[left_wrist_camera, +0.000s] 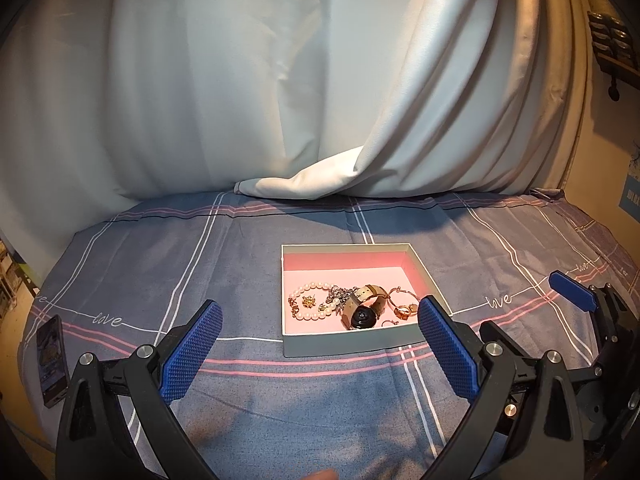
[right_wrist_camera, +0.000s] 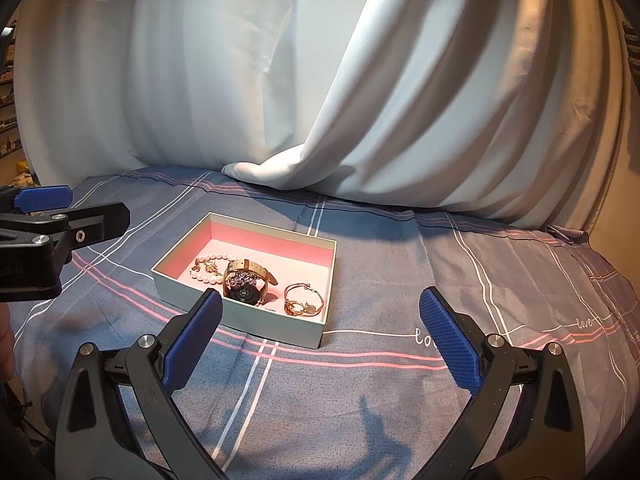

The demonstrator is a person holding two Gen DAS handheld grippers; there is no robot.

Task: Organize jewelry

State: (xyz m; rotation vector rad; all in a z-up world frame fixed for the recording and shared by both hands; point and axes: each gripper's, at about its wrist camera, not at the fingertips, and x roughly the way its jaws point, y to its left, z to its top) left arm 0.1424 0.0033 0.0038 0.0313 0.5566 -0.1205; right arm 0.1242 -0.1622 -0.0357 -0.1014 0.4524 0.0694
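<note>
Both grippers hang wide open and empty over the bedsheet: left gripper, right gripper. Ahead, the box holds the pearl bracelet, watch and gold bangle.

Jewelry box: shallow open rectangular tray, grey-green outside, pink lining, flat on the bed. All pieces inside, bunched toward the near wall; far half of the floor bare. Pearl bracelet lies flat as a loop at left, small gold brooch inside the loop. Silver chain cluster sits between pearls and watch, partly draped on the watch. Watch: black round face, beige strap, tilted on its side. Gold bangle and gold rings at right, touching.
</note>
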